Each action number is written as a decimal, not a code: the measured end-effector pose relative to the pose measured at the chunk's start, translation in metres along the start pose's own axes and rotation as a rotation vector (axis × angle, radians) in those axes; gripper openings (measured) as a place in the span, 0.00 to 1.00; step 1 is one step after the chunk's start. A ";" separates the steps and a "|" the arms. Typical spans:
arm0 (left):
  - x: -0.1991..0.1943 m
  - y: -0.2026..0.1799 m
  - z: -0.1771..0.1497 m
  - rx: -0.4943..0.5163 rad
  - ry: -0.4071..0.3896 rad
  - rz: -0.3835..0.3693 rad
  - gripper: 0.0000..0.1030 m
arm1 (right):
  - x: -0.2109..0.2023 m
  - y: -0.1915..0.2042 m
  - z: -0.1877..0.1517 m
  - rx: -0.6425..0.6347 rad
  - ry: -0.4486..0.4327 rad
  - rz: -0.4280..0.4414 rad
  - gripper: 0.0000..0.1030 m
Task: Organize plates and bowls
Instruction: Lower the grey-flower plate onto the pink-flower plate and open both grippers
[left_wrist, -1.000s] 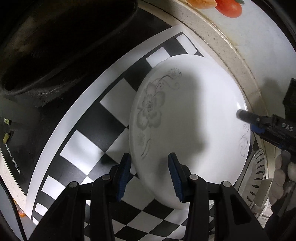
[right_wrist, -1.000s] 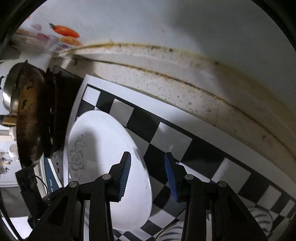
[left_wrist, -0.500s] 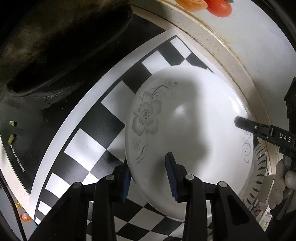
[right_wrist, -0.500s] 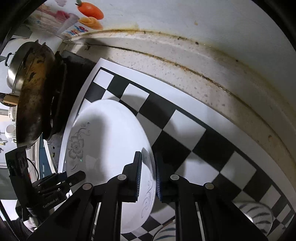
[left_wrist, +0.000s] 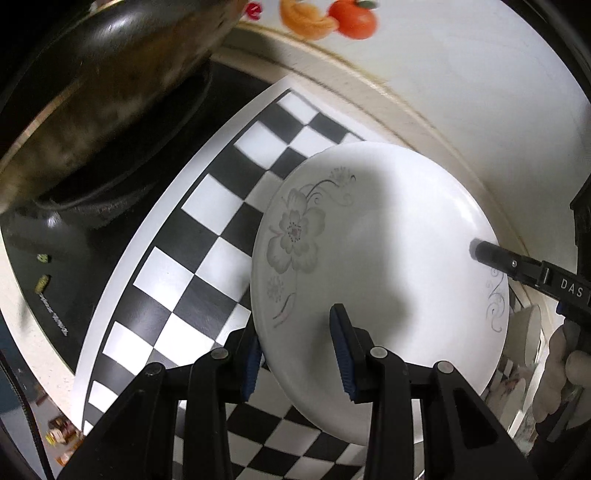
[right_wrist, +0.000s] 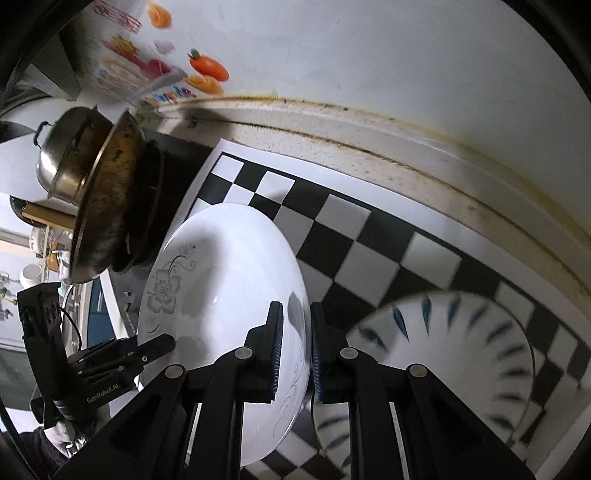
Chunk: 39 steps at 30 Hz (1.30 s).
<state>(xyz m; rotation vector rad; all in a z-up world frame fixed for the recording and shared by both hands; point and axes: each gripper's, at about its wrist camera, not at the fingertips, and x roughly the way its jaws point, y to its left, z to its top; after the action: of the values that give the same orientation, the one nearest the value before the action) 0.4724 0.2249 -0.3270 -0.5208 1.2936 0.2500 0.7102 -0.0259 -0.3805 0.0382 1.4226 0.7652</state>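
One white floral plate, tilted above checkered mat, clamped at opposite rims by left claw and right claw. One blue-striped bowl on mat. One wok, one steel pot beside; desk against white wall.

The white plate carries a grey flower with curling grey scrolls at its rim. Under it lies a black-and-white checkered mat. Beside the plate, a white bowl shows dark blue dashes.
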 end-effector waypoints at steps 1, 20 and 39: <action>-0.003 -0.005 -0.003 0.015 -0.004 -0.002 0.31 | -0.008 -0.001 -0.006 0.007 -0.011 0.001 0.15; -0.045 -0.093 -0.069 0.351 0.020 -0.045 0.31 | -0.134 -0.034 -0.187 0.205 -0.223 -0.016 0.15; 0.014 -0.113 -0.151 0.534 0.256 0.022 0.32 | -0.099 -0.064 -0.342 0.420 -0.154 -0.032 0.15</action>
<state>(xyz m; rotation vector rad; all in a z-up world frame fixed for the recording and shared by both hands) 0.3997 0.0507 -0.3424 -0.0823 1.5438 -0.1518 0.4386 -0.2653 -0.3888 0.3901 1.4109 0.4167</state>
